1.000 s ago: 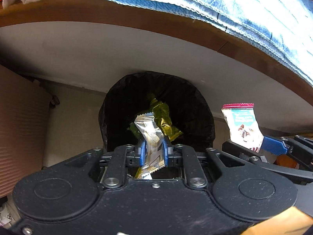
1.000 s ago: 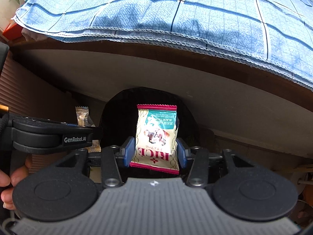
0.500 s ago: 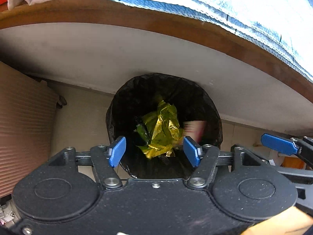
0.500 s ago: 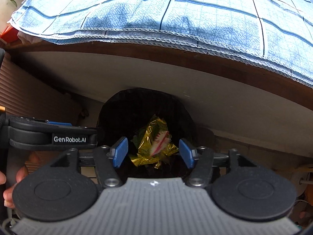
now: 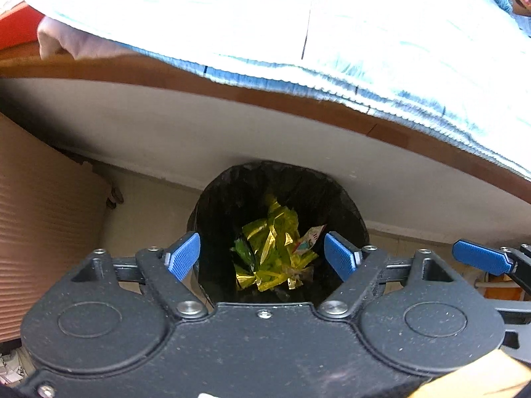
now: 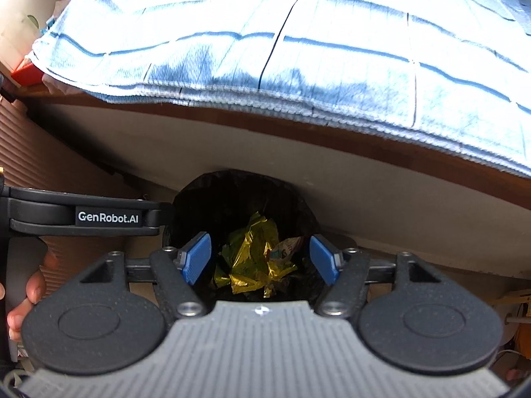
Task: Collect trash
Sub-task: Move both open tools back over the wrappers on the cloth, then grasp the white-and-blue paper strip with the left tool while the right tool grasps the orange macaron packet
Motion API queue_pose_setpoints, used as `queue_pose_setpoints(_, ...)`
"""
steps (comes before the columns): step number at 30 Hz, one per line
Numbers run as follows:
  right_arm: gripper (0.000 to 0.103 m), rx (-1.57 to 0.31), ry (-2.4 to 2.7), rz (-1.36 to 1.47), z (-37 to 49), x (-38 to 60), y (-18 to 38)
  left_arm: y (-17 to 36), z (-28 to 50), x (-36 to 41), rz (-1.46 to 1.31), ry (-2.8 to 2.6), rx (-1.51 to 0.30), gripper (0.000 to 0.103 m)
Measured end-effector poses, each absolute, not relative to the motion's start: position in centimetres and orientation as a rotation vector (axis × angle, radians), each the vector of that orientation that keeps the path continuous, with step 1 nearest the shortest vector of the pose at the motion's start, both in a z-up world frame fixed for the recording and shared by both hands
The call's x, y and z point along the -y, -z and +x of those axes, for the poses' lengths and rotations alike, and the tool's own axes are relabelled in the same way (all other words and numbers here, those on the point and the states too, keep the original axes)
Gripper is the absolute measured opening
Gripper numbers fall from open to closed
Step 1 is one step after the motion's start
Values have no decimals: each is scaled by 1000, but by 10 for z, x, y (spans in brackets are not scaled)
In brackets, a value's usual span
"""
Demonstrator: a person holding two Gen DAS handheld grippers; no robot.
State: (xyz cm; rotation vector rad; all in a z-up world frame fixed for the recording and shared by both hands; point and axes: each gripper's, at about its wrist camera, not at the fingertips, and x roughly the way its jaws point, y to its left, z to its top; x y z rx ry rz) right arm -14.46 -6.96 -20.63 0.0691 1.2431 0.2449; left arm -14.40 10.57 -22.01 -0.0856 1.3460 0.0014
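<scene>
A black-lined trash bin (image 5: 351, 212) (image 6: 186, 205) stands on the floor under the table edge. Inside it lie crumpled gold foil wrappers (image 5: 270, 252) (image 6: 249, 258) and a white-and-teal snack packet (image 5: 307, 240) (image 6: 285, 247) at their right. My left gripper (image 5: 262, 257) hangs open above the bin mouth, nothing between its blue pads. My right gripper (image 6: 260, 258) is open over the same bin and holds nothing. One blue pad of the right gripper (image 5: 481, 260) shows at the right in the left wrist view. The left gripper's black body (image 6: 83, 215) shows at the left in the right wrist view.
A table edge with a wooden rim (image 5: 232, 89) (image 6: 332, 132) and a blue checked cloth (image 5: 365, 49) (image 6: 298, 49) overhangs the bin. A brown ribbed panel (image 5: 43, 225) (image 6: 20, 152) stands at the left. A hand (image 6: 30, 292) grips the left gripper's handle.
Both grippers opened over the bin. The silver wrapper left my left gripper and the teal rice snack packet left my right; the packet now lies in the bin. Both views pulled back slightly.
</scene>
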Motion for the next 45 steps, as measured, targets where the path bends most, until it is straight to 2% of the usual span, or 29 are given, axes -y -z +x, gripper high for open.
queue_pose_setpoints(9, 81, -1103, -242, 75, -142, 89, 151, 160, -151, -111, -90, 37, -1195, 83)
queue_pose_setpoints(13, 81, -1016, -210, 75, -129, 101, 113, 116, -146, -112, -100, 30, -1032, 83)
queue_pose_setpoints(25, 85, -794, -79, 81, -45, 159, 32, 23, -60, -78, -126, 55, -854, 86)
queue_pose_setpoints(31, 85, -766, -31, 110, 13, 189, 19, 19, 2, -61, -162, 6, -839, 85)
queue_pose_setpoints(40, 85, -788, -18, 134, 94, 219, 27, 33, 86, -40, -197, -49, -859, 79)
queue_pose_setpoints(45, 85, -808, -34, 137, 128, 231, 36, 60, 123, -28, -226, -85, -934, 63)
